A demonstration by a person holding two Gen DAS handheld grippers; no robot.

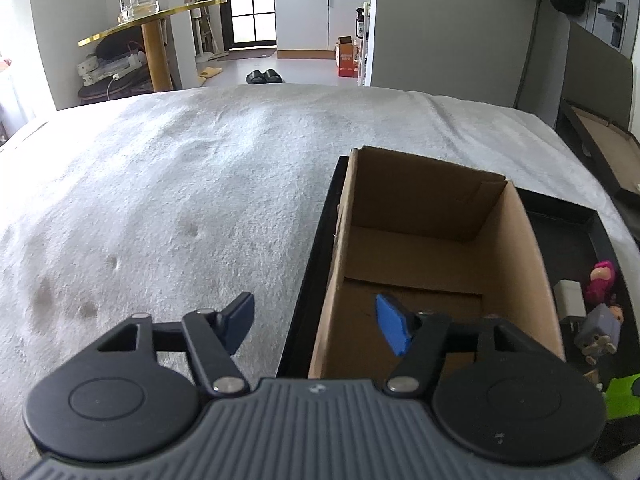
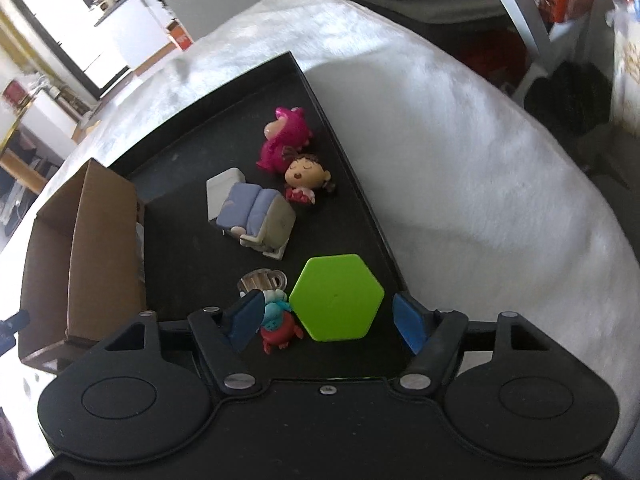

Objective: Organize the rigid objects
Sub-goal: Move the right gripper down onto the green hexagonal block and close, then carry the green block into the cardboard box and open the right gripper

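Observation:
A black tray (image 2: 224, 128) on white cloth holds an open, empty cardboard box (image 1: 440, 248) and several toys. My left gripper (image 1: 318, 324) is open and straddles the box's left wall, with one finger inside the box and the other over the cloth. My right gripper (image 2: 326, 322) is open low over the tray. Between its fingers are a green hexagon block (image 2: 336, 298) and a small red and teal figure (image 2: 276, 324). The left pad is close against the figure, and a gap shows between the hexagon and the right pad. Beyond lie a pink figure (image 2: 280, 140), a girl figure (image 2: 304, 178), a grey-purple figure (image 2: 260, 216) and a white block (image 2: 224, 184).
A clear ribbed piece (image 2: 264, 280) lies just beyond the red figure. White fluffy cloth (image 1: 180, 200) spreads wide to the left of the tray. A dark flat frame (image 1: 600, 140) leans off the far right edge. A gold-rimmed side table (image 1: 152, 24) stands beyond the far left.

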